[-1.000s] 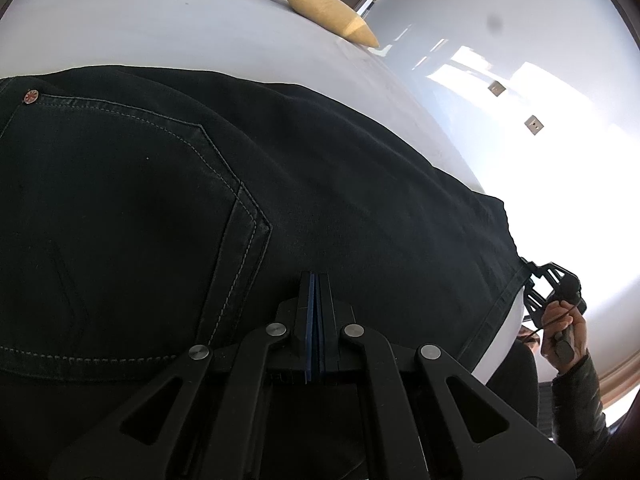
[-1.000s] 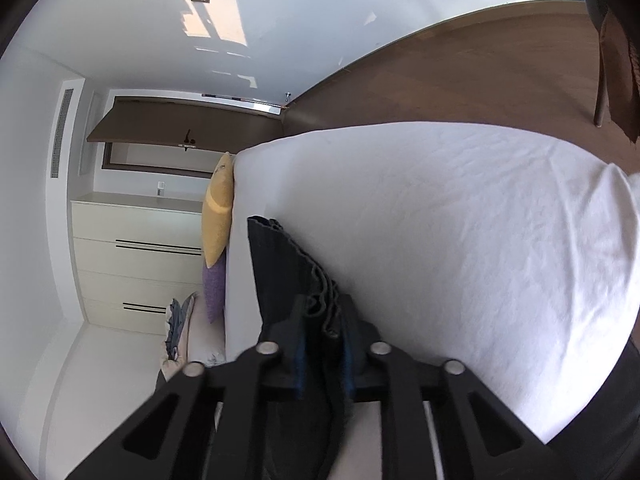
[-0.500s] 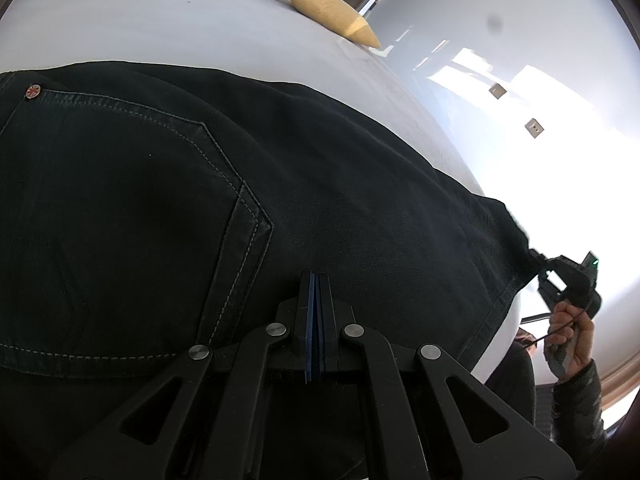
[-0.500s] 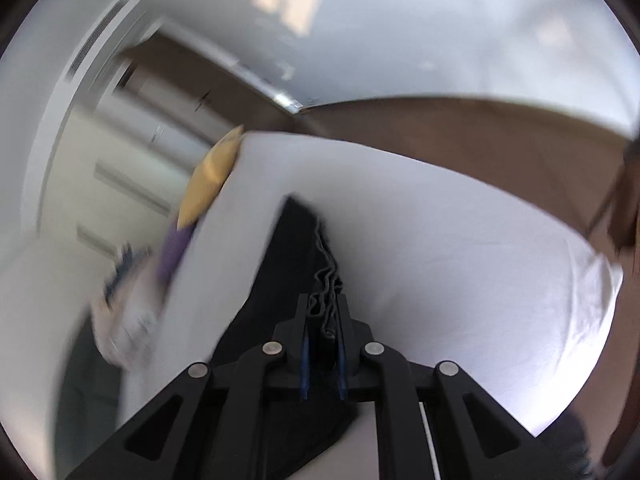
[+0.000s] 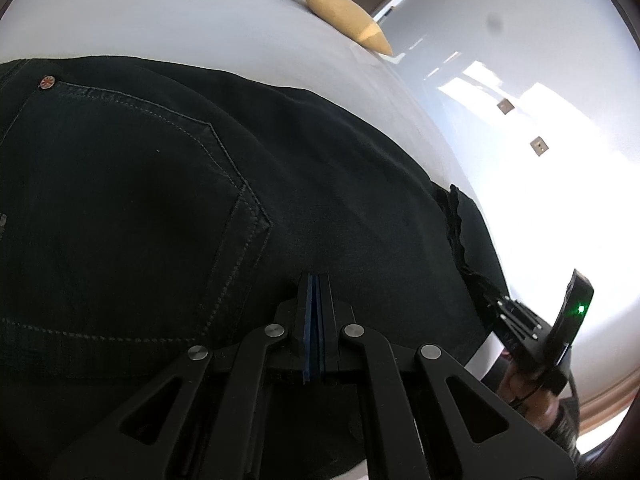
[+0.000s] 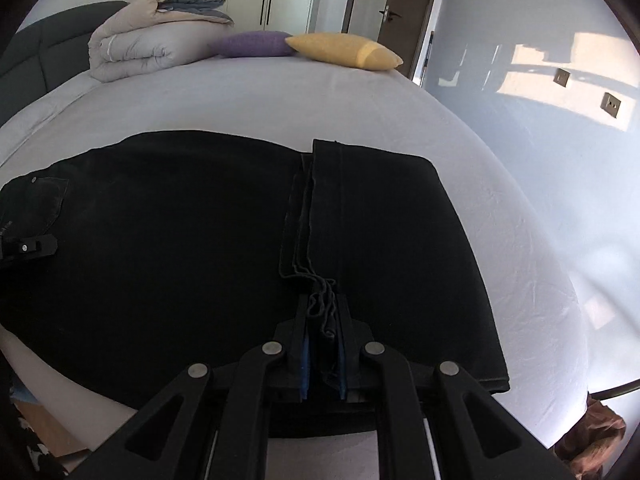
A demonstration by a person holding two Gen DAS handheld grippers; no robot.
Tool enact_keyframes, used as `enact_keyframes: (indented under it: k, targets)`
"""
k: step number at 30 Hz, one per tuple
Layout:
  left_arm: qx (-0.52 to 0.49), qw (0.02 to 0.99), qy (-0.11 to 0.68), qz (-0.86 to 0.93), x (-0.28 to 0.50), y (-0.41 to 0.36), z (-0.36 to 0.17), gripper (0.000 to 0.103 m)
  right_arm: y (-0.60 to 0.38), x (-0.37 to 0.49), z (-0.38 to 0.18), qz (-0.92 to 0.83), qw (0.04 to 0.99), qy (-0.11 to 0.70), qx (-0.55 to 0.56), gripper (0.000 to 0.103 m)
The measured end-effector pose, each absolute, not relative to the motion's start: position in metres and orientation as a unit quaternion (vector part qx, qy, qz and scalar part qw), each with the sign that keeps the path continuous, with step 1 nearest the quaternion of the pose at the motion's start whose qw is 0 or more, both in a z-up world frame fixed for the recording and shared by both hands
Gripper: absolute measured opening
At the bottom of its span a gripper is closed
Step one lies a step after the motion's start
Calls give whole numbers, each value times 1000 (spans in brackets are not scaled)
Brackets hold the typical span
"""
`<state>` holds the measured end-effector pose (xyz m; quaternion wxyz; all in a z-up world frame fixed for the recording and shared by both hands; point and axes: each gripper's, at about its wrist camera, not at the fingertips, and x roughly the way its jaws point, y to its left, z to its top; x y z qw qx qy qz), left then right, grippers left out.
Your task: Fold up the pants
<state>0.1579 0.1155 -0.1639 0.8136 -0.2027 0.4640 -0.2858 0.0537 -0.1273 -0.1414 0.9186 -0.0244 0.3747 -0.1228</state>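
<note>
Right gripper (image 6: 322,344) clenched on pants (image 6: 160,240) hem, folding legs toward waist; left gripper (image 5: 316,304) clamped shut at waist. Next, probably: laying hem flat.

Changes since the earlier views:

- Right hand-held gripper (image 6: 323,344): rolled from a sideways tilt to level; bed (image 6: 280,92) now lies flat across the right wrist view, pillows at 12 o'clock rather than 9 o'clock.
- Right hand-held gripper, left wrist view (image 5: 486,300): moved in from the 4 o'clock edge, closer and larger; green light now visible on its body.
- Pants (image 6: 160,232): hem end carried over onto the leg; folded panel (image 6: 392,240) now lies on top at 3 o'clock, hem edges stacked along the middle.
- Hem (image 5: 454,224): formerly at the bed edge, now lifted and doubled back toward 3 o'clock.
</note>
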Motion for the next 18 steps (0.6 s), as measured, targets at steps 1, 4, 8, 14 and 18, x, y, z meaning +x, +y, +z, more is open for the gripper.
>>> enact_keyframes:
  k: [1, 4, 8, 14, 18]
  targets:
    - [-209, 809, 467, -289, 159, 114, -163, 4, -128, 53, -140, -123, 920, 372, -24, 11]
    - [-232, 792, 472, -310, 160, 104, -157, 31, -123, 50, -135, -126, 924, 361, -25, 11]
    - [-266, 775, 458, -344, 164, 86, -138, 97, -108, 44, -125, -129, 932, 336, -48, 11]
    - [-287, 724, 498, -381, 193, 44, -134, 97, -64, 40, -110, -105, 939, 313, -99, 12]
    - [-286, 711, 520, -376, 206, 25, -140, 97, -35, 40, -108, -84, 941, 308, -116, 12]
